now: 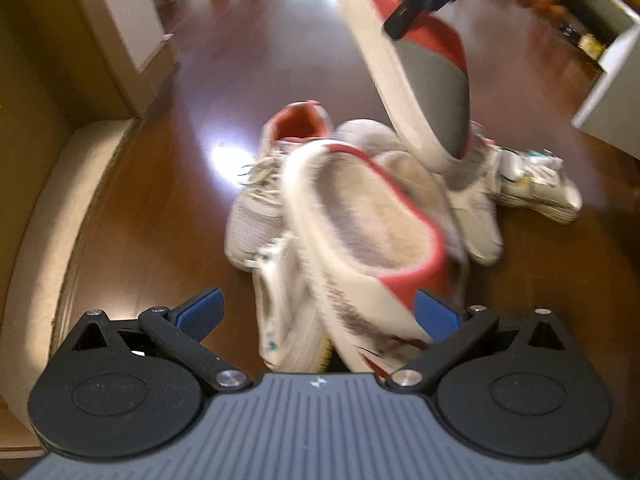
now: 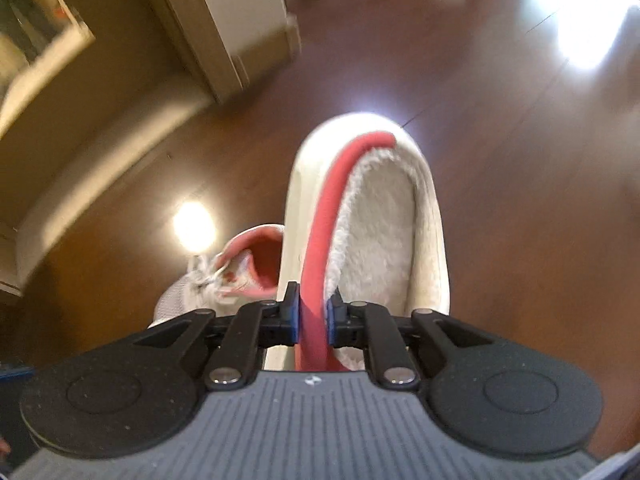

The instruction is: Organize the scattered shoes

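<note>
Loads of bare wood floor [image 1: 248, 60] around the shoe pile [image 1: 360, 208]. My right gripper [image 2: 313, 312] is clamped on a fuzzy slipper's [image 2: 384, 216] red rim, lifted. My left gripper [image 1: 320, 312] is spread wide over another slipper [image 1: 372, 228] atop the pile.

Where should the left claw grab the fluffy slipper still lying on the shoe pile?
Grab the slipper by its red rim, near the left claw, coming from above. The rim is thin, raised and facing up, so one finger goes inside, one outside.
</note>
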